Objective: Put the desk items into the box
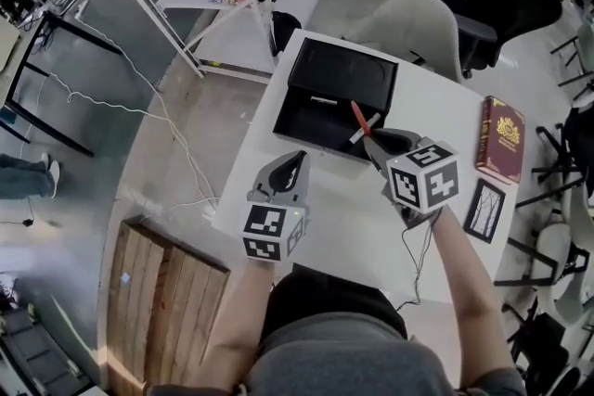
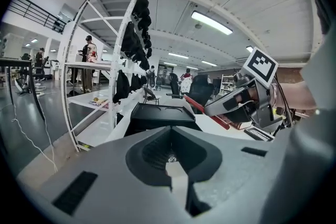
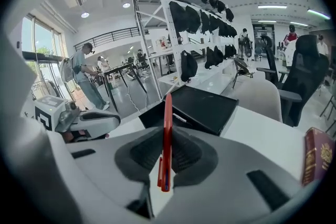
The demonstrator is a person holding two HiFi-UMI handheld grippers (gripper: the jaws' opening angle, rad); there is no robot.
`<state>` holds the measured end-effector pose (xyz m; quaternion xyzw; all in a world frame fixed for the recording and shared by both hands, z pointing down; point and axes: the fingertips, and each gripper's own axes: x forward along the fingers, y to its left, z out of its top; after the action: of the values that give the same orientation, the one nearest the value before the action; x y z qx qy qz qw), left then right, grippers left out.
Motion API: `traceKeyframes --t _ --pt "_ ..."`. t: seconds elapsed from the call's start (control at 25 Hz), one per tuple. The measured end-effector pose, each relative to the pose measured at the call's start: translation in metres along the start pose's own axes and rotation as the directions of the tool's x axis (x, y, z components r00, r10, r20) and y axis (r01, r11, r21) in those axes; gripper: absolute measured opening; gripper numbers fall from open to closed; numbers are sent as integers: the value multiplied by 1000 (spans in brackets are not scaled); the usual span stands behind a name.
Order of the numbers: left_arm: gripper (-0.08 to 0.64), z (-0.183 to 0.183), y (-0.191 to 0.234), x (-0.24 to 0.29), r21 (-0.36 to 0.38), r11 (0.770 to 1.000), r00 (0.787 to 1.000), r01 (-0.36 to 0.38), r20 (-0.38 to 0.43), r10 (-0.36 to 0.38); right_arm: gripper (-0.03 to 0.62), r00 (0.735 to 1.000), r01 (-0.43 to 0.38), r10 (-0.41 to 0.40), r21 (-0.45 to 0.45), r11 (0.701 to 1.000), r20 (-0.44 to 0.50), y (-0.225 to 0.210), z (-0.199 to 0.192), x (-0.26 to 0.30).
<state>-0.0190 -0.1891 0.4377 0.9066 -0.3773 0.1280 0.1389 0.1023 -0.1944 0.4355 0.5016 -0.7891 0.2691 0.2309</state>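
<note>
Though the dark inside of the box (image 1: 311, 121) is hard to read, the right gripper (image 1: 369, 137) pinches a red pen (image 1: 357, 118) at its near rim; the left gripper (image 1: 297, 158), jaws together, hovers beside it.

Box (image 1: 342, 79) on table (image 1: 343, 223), far side; book (image 1: 500, 139) right; frame (image 1: 485, 210) before book.

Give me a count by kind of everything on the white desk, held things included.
Box: 1
Red pen, in the right gripper: 1
Thin pale item in the box: 1
Book: 1
Picture frame: 1
Total: 5
</note>
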Motion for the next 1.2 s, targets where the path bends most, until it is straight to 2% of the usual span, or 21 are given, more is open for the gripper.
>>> traceKeyframes --t 0.56,1.0,1.2 --pt "6 -9 46 -3 -61 998 1000 -25 -6 25 53 985 7 -19 -71 997 -171 -1 -4 70" --pt "6 -17 76 -8 -100 993 998 -58 -12 57 53 948 18 -53 -114 993 -314 -6 -29 109" --pt "6 -20 85 -8 -115 991 998 -69 -15 68 53 927 24 -88 -177 984 -364 -9 -34 121"
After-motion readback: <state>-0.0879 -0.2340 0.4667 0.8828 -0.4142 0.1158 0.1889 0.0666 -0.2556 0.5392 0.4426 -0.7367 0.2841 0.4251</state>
